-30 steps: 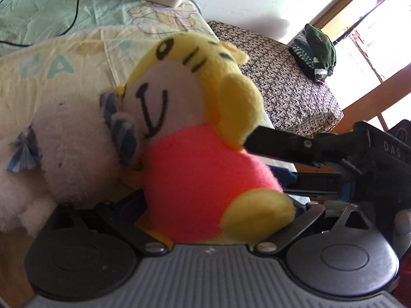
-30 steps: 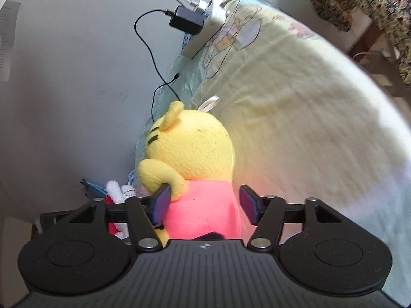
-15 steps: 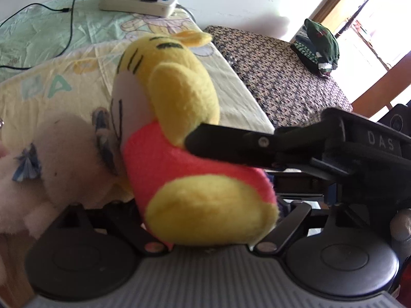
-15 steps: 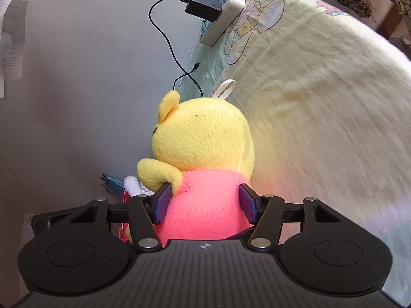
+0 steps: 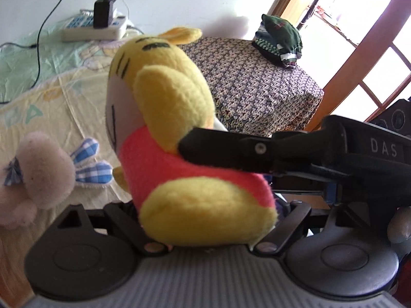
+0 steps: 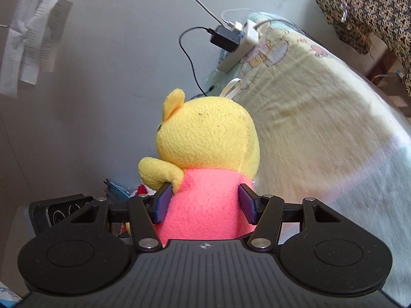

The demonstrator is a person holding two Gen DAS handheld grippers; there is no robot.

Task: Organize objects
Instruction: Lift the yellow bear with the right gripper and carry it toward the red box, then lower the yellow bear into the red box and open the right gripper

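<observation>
Right gripper (image 6: 204,202) clenched on tiger plush (image 6: 205,169) at pink torso, held above bed (image 6: 321,128). Left gripper (image 5: 205,231) under plush; fingers hidden, cannot tell grip. Risk: soft body squirms from pads (image 6: 161,202), tumbles onto white plush (image 5: 38,174).

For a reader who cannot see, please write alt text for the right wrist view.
The right hand-held gripper clamps the pink body of a yellow plush toy, seen from behind, its blue pads pressed on both sides. Behind it lie a pale yellow blanket and a white power strip with a black charger by a grey wall.
</observation>
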